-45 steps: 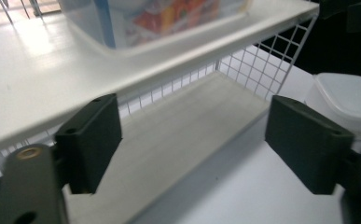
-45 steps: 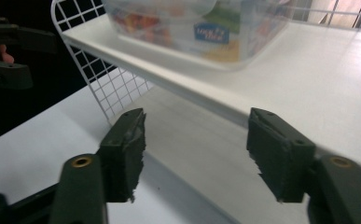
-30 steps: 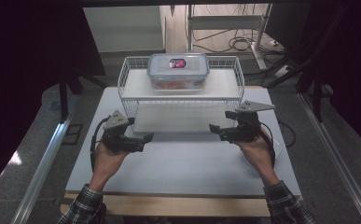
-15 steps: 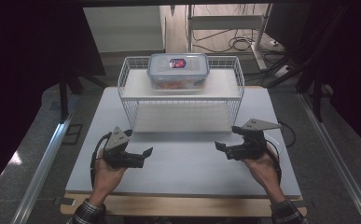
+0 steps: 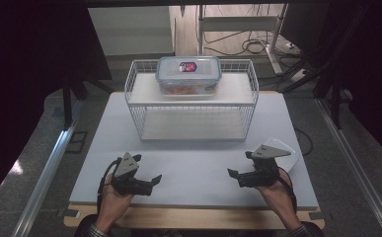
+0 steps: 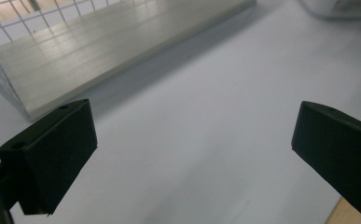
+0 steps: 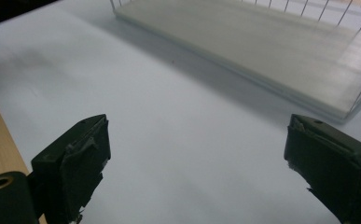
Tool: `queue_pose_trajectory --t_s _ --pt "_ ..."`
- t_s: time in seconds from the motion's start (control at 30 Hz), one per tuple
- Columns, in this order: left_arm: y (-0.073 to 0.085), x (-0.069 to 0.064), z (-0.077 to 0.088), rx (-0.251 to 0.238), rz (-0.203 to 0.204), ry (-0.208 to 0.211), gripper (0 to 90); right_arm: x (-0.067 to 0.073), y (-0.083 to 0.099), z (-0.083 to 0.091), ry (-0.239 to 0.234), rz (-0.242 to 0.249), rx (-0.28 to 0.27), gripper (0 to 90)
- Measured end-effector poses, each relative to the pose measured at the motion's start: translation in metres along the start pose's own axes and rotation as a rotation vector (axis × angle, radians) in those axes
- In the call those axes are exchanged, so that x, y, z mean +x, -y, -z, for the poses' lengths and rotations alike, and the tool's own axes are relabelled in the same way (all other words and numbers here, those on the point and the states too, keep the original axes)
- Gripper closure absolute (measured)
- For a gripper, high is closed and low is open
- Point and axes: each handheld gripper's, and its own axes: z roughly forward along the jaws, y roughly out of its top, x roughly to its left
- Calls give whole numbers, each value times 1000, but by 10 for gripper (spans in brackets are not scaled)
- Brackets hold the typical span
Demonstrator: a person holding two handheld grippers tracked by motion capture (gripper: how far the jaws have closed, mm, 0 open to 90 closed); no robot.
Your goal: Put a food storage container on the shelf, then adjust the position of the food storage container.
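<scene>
A clear plastic container with a blue-rimmed lid sits on the top shelf of a white wire rack at the back of the table. My left gripper hangs low over the white mat near the front left, pointing right. My right gripper mirrors it at the front right, pointing left. Both have just been opening their jaws and stand open with nothing between them. In the left gripper view the left gripper faces the rack's bottom board. The right gripper faces that board too.
A white rounded object lies on the mat just behind my right gripper. The white mat runs between the grippers and the rack. A wooden table edge shows at the front. Cables lie on the floor behind the rack.
Both hands have drawn back from the rack toward the table's front edge and sunk lower over the mat. Nothing was picked up.
</scene>
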Motion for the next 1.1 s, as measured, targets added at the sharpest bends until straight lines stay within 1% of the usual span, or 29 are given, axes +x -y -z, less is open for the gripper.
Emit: queue_pose_trajectory --t_s 0.07,0.13,0.2,0.3,0.37,0.4,0.47,0.53,0.57,0.6,0.67,0.7,0.77,0.87,0.9,0.97,1.0,1.1 --pt "1 -1 -1 12 -12 -9 0 0 3 -3 1 2 19 71" --pt "1 -1 -1 6 -10 -12 0 -1 4 -4 10 0 33 71" --pt "1 0 0 -2 -10 -23 0 -2 3 -4 16 -15 42 61" --pt "2 2 1 -5 1 -27 0 -5 1 -1 35 -19 45 23" --pt "3 4 1 -3 10 -30 0 -8 0 2 53 -39 33 14" --pt "3 4 1 0 12 -33 1 -10 0 3 61 -51 34 14" --pt "3 4 1 2 12 -36 2 -14 -1 5 79 -62 56 48" --pt "3 5 0 5 14 -37 3 -19 -1 8 106 -67 56 126" --pt "4 5 0 9 13 -37 3 -23 -1 11 110 -87 52 181" --pt "4 5 -1 13 15 -38 3 -25 -2 13 116 -91 53 217" --pt "4 6 -1 20 15 -41 4 -33 -3 19 137 -93 49 329" --pt "5 6 -1 20 18 -41 4 -35 -3 21 144 -97 51 354" --pt "5 7 -1 19 24 -43 5 -42 -2 25 156 -103 54 460" --pt "5 8 -1 19 27 -43 7 -52 -2 30 172 -110 52 575" --pt "5 8 -2 20 27 -45 6 -55 -2 31 176 -109 55 600" --pt "5 8 -2 22 28 -45 7 -60 -2 33 195 -108 65 670" --pt "6 8 -2 23 28 -45 8 -64 -2 34 201 -109 75 717" --pt "6 9 -2 27 33 -42 9 -72 -1 37 218 -99 86 821"
